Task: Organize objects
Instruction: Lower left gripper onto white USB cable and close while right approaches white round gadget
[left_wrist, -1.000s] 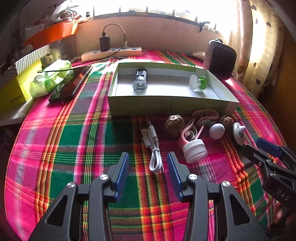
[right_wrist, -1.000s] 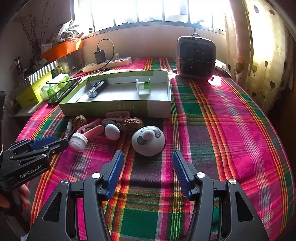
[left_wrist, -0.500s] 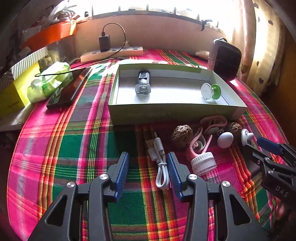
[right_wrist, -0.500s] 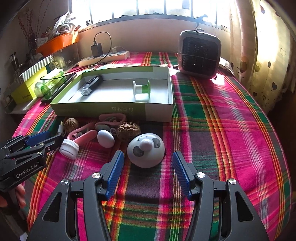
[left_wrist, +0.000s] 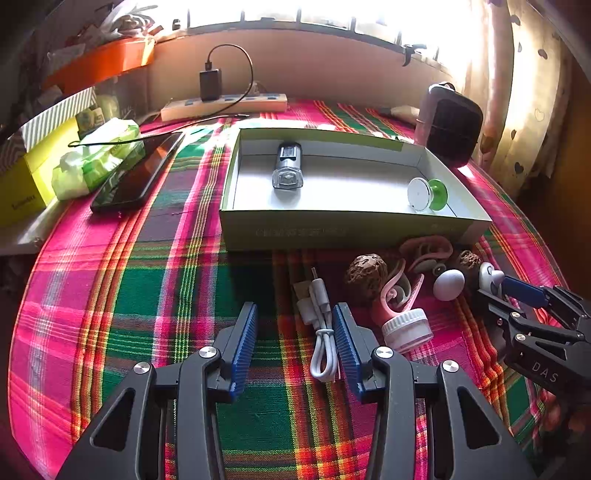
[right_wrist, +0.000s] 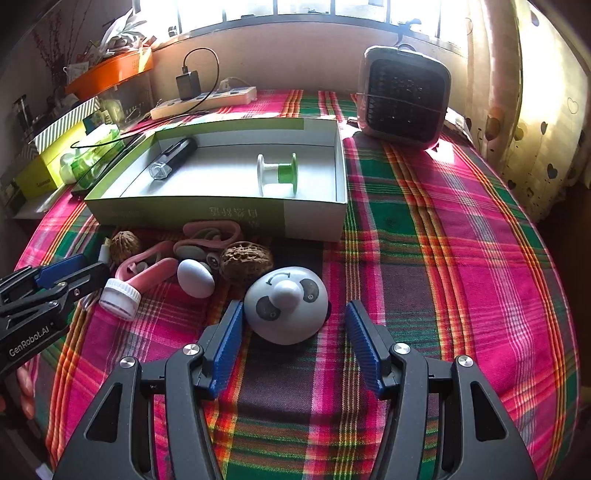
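The left tongs (left_wrist: 291, 345) are closing around the white cable (left_wrist: 320, 325) on the bench (left_wrist: 147, 295), not yet pinched; its loop should be centred. The right tongs (right_wrist: 293, 343), wide, straddle the panda toy (right_wrist: 286, 304).

Tablecloth (right_wrist: 461, 236): woven cloth, plaid, matt, visible weave. Box (right_wrist: 221, 218): cardboard, matt, white inside, green printed outside. Cable (left_wrist: 321, 325): smooth white plastic, slight sheen. Walnuts (right_wrist: 245, 260): rough, wrinkled woody shell. Panda dome (right_wrist: 286, 306): smooth plastic, satin white-grey. Egg-shaped piece (right_wrist: 195, 277): smooth matt white. Pink straps (right_wrist: 147, 264): soft-looking rubbery plastic, semi-gloss. Spool (right_wrist: 277, 173): glossy plastic, white and green. Flashlight (left_wrist: 287, 170): metal-look body, clear glossy lens. Phone (left_wrist: 136, 173): glossy glass. Gripper pads (right_wrist: 231, 343): ribbed blue rubber; frames matt black plastic, shiny metal screws.
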